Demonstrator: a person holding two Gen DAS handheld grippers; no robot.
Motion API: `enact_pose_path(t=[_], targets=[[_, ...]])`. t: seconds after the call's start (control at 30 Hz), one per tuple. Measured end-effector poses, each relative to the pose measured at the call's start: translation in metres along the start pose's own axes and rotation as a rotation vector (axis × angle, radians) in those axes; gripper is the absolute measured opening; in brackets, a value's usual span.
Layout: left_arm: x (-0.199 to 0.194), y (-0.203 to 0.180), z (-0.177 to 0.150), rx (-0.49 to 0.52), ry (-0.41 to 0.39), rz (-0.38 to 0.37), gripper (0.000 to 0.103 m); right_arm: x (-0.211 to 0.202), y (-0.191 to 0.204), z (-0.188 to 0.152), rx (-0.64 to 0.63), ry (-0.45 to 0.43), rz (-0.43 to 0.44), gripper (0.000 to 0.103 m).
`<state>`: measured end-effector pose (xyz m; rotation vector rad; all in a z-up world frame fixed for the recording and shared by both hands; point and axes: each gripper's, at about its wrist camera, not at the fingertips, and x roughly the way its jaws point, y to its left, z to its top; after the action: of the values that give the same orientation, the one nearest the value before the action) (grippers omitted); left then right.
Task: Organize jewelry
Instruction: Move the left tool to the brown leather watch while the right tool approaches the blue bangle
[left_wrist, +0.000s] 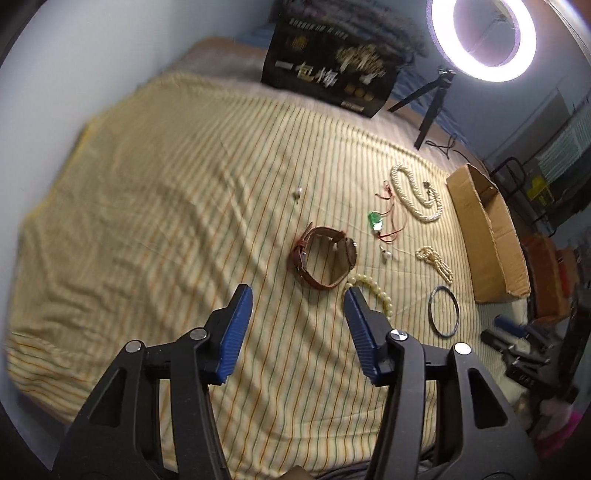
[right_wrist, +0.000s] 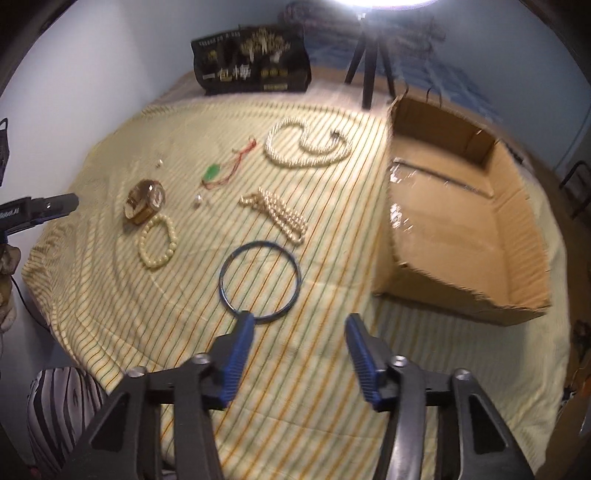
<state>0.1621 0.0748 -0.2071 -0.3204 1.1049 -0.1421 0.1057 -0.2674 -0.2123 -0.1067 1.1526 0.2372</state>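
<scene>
Both claws (left_wrist: 297, 291) (right_wrist: 299, 319) gape, empty; the short pearl strand (right_wrist: 275, 214) lies diagonally toward the cardboard box (right_wrist: 517, 206).

We see a yellow striped bedspread (left_wrist: 155, 206) covering the bed. At its far edge stands a black printed box (left_wrist: 328, 74) with gold lettering. Beside that box, toward the far right corner, a black tripod (left_wrist: 428, 107) carries a glowing ring light (left_wrist: 484, 37). Off the near left corner in the right wrist view sits a zebra-striped cushion (right_wrist: 62, 410).
</scene>
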Motion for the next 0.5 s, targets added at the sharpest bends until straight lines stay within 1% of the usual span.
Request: enact_pose_path(t=[0.07,0.13,0.17,0.23,0.27,0.33,0.4,0.5], targets=[[0.012,0.005,0.006,-0.024,0.022,-0.009,0.045,0.011,0.001,0.000,0.013,0.024,0.020,0.042],[0.023,0.008,0.011,-0.036,0.038,-0.016,0.042,0.019,-0.002,0.001,0.044,0.043,0.036,0.037],[0.027,0.010,0.014,-0.039,0.043,-0.015,0.040,0.023,-0.004,0.002,0.065,0.051,0.043,0.036],[0.034,0.010,0.018,-0.042,0.050,-0.015,0.040,0.029,-0.008,0.003,0.101,0.060,0.055,0.035],[0.038,0.010,0.020,-0.042,0.053,-0.016,0.040,0.031,-0.010,0.004,0.116,0.062,0.060,0.033],[0.045,0.011,0.023,-0.047,0.063,-0.027,0.039,0.034,-0.011,0.004,0.133,0.066,0.069,0.031],[0.051,0.012,0.023,-0.049,0.075,-0.033,0.036,0.037,-0.012,0.005,0.148,0.071,0.079,0.031],[0.060,0.013,0.024,-0.060,0.092,-0.038,0.036,0.044,-0.014,0.008,0.171,0.077,0.083,0.029]])
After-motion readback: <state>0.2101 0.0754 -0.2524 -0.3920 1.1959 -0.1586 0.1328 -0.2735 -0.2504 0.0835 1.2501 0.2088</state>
